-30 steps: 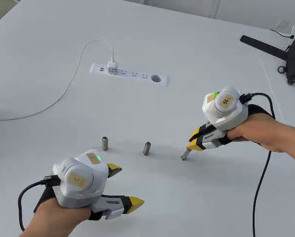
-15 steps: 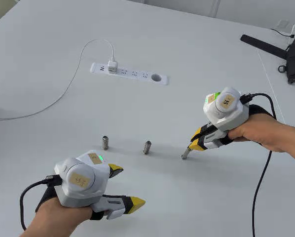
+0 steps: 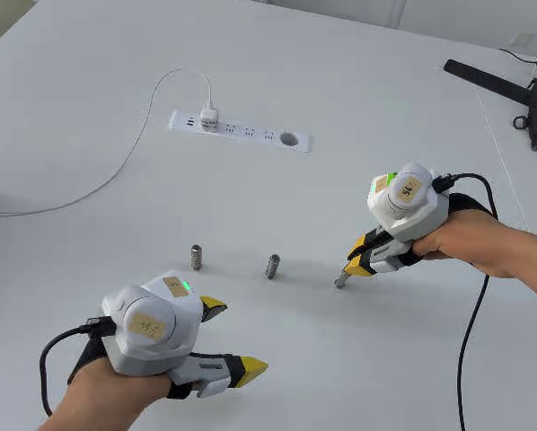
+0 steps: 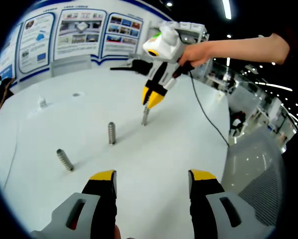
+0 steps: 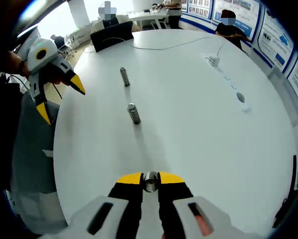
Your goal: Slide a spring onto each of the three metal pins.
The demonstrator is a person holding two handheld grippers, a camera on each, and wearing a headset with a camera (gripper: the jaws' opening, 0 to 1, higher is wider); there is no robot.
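Observation:
Three short metal pins stand in a row on the white table, each wrapped in a coil. The left pin and the middle pin stand free. My right gripper is shut on the spring at the top of the right pin, which leans slightly. My left gripper hovers open and holds nothing, nearer me than the row. In the left gripper view the pins lie ahead, with the right gripper over the farthest.
A white power strip with a plugged charger and a cable lies at the back of the table. Black gear sits at the far right corner. People sit beyond the table's far edge in the right gripper view.
The right gripper has sunk slightly toward the right pin. The left gripper has hardly moved. The head view has shifted a little.

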